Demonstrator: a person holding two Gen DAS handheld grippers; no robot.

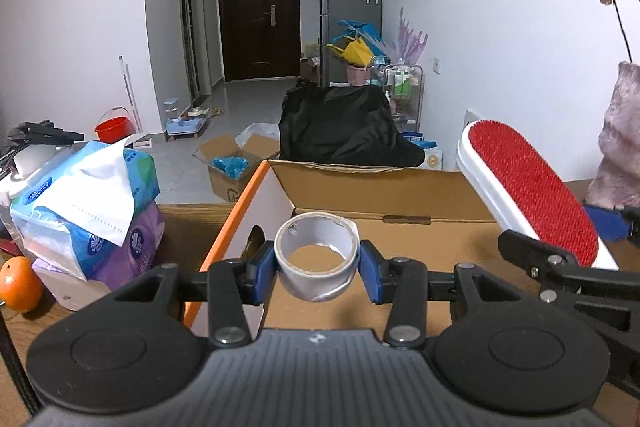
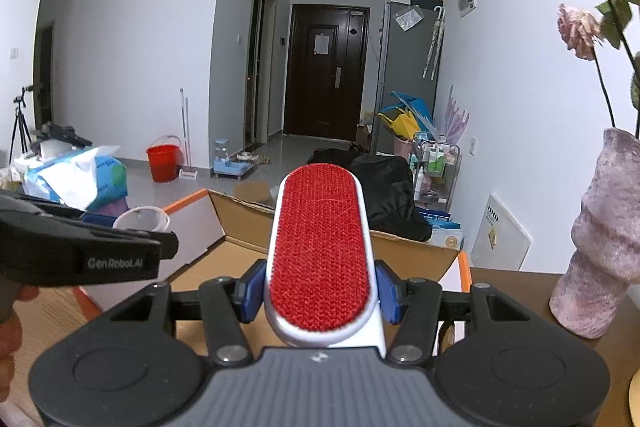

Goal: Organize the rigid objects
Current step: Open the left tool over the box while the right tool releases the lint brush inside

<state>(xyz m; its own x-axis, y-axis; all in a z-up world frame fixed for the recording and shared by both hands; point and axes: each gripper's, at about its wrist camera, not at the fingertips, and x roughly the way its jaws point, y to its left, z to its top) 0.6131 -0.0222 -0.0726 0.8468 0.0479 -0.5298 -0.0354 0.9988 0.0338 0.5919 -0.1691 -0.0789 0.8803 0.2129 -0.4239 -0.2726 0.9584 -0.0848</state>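
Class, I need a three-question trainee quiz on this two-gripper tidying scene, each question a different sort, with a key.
1. True or false: the left gripper holds a roll of tape.
2. The right gripper is shut on: A) orange B) lint brush C) vase
3. Fill in: both held items hang above an open cardboard ____.

Key:
1. True.
2. B, the lint brush.
3. Box: the cardboard box.

Black grippers, blue fingers [image 1: 370,275]
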